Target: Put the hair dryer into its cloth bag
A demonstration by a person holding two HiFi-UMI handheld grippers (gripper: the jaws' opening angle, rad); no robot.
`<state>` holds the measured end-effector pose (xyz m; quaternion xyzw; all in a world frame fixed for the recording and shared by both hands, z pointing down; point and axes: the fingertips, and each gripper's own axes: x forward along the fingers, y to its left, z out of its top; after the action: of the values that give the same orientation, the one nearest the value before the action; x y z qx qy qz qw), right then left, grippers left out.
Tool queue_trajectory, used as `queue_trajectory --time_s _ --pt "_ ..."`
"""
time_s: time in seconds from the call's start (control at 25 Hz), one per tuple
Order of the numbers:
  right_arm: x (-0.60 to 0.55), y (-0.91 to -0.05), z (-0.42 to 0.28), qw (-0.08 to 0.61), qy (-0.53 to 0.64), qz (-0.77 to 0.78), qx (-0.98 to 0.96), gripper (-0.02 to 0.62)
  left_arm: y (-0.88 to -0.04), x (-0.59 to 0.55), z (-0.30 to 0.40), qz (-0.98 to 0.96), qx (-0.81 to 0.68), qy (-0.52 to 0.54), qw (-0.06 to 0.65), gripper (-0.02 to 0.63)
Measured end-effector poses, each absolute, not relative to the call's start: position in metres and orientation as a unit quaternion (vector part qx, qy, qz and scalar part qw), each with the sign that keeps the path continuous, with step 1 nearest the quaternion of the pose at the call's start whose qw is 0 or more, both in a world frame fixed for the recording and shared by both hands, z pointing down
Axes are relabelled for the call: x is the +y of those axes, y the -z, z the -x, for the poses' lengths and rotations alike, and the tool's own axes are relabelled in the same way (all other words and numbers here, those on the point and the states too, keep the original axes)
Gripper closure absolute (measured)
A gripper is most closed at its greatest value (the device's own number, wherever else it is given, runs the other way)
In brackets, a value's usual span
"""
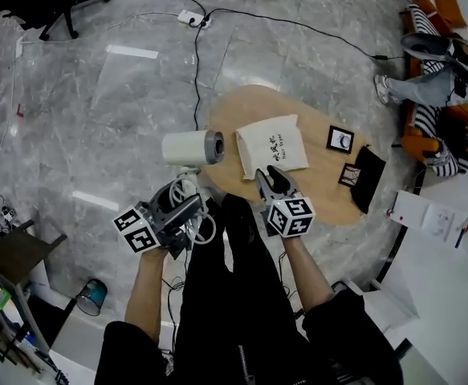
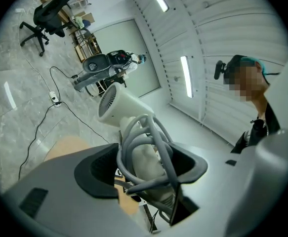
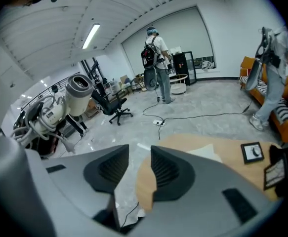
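Forearms [image 1: 149, 295] of the person enter the head view from 6 o'clock, 1 set of tongs on each.

Left tongs [image 2: 144, 168]: clenched on the handle of the white hair dryer [image 1: 187, 147]. The dryer's grey cord [image 2: 159, 142] is looped round that handle between the jaws. The barrel overlaps the 9 o'clock edge of the oval pale-wood worktop [image 1: 242, 107].

Right tongs [image 3: 140, 164]: released, jaws apart, nothing between them. Their tips are over the 6 o'clock edge of the cream cloth bag with black print [image 1: 272, 147], which lies flat near the worktop's centre.

Dryer is just beside the bag at its 9 o'clock, not inside it.
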<state>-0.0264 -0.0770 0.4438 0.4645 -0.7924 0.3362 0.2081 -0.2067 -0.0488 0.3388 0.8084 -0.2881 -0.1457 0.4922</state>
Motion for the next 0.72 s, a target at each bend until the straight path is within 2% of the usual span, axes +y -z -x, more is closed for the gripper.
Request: queue_trajectory --time_s 0.36,0.72 --pt "-0.096 -0.532 0.001 0.253 -0.349 -0.473 -0.768 0.453 -0.399 -0.074 0.193 -0.803 -0.294 0.162 0.493 0.300" --pt "-0.090 -0.633 -0.004 0.315 -0.356 -0.466 -0.746 0.443 -0.485 -0.079 0.186 -0.812 -0.271 0.130 0.501 0.301"
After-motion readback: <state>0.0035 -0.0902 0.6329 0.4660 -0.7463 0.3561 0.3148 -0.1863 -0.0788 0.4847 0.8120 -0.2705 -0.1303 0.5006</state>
